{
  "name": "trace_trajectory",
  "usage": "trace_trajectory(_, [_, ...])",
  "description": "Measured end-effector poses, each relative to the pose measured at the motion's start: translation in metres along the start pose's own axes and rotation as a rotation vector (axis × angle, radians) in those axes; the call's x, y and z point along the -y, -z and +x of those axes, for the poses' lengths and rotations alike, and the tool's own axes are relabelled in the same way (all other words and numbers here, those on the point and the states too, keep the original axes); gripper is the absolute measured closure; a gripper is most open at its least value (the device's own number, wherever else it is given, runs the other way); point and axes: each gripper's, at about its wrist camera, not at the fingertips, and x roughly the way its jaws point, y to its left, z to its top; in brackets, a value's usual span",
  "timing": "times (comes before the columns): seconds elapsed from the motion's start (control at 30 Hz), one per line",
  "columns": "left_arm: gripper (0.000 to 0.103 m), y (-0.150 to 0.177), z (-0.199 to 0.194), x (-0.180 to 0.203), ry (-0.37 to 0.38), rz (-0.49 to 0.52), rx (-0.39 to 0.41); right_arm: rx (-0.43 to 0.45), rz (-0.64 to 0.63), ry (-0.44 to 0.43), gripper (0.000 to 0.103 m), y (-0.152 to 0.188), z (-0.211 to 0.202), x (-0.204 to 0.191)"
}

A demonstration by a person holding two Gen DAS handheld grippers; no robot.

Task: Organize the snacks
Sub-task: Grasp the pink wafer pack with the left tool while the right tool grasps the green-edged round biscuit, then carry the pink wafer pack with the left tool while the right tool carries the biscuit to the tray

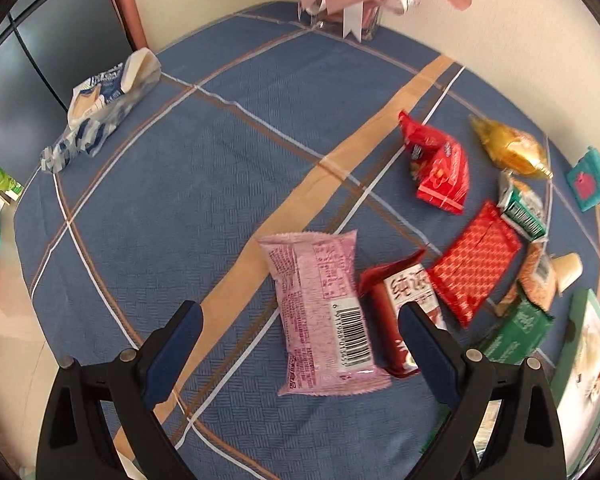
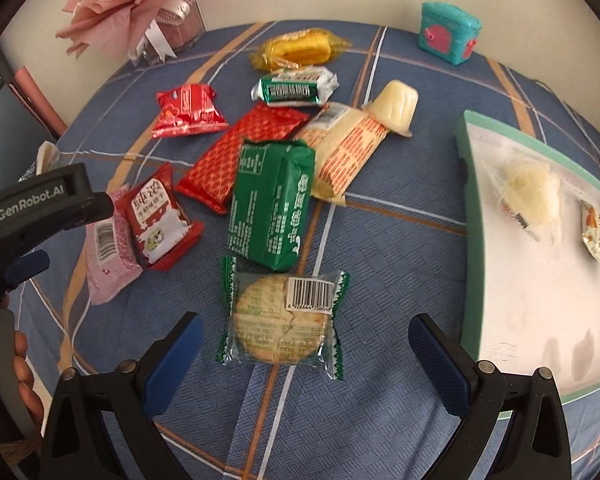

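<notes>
Snacks lie loose in a cluster on the cloth-covered bench, awaiting sorting. The green-rimmed tray at the right already holds two packets, so it is judged the collection point. The right gripper hovers with jaws spread wide on either side of the clear cracker packet, grasping nothing. The left gripper likewise stands released, jaws wide, the pink packet between them, untouched as far as can be seen.
</notes>
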Motion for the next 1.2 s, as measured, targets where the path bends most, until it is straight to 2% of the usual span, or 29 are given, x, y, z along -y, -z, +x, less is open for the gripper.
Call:
trace_trajectory(0.13, [0.007,0.003,0.014,0.001,-0.004,0.004,-0.047,-0.039,0.0,0.006,0.006,0.001,0.013,0.001])
trace_trajectory(0.23, [0.01,0.004,0.017,0.0,0.004,-0.007,-0.05,-0.059,0.002,-0.01,0.01,0.001,0.02,0.001])
trace_trajectory(0.3, [0.019,0.004,0.016,-0.001,0.009,-0.012,-0.046,-0.058,-0.002,-0.009,0.011,0.002,0.021,0.001])
trace_trajectory(0.37, [0.024,0.005,0.018,-0.002,0.009,-0.013,-0.061,-0.053,-0.011,-0.013,0.014,0.002,0.02,0.001])
trace_trajectory(0.43, [0.028,0.005,0.019,-0.002,0.016,-0.016,-0.066,-0.049,-0.011,-0.015,0.021,0.003,0.019,-0.001])
trace_trajectory(0.6, [0.056,0.004,0.02,-0.003,0.029,-0.018,-0.068,-0.046,0.003,-0.028,0.04,0.002,0.016,-0.002])
trace_trajectory(0.77, [0.062,0.004,0.016,-0.003,0.049,-0.011,-0.052,-0.053,0.026,-0.044,0.046,0.002,0.012,0.003])
trace_trajectory(1.0, [0.064,0.005,0.003,-0.003,0.067,-0.012,-0.017,-0.041,0.047,-0.037,0.047,-0.002,0.006,0.02])
trace_trajectory(1.03, [0.064,0.005,0.0,-0.004,0.07,-0.013,-0.009,-0.037,0.053,-0.037,0.047,-0.004,0.01,0.012])
trace_trajectory(1.2, [0.064,0.0,-0.017,0.0,0.076,-0.013,0.05,-0.012,0.074,-0.052,0.047,-0.005,-0.003,0.016])
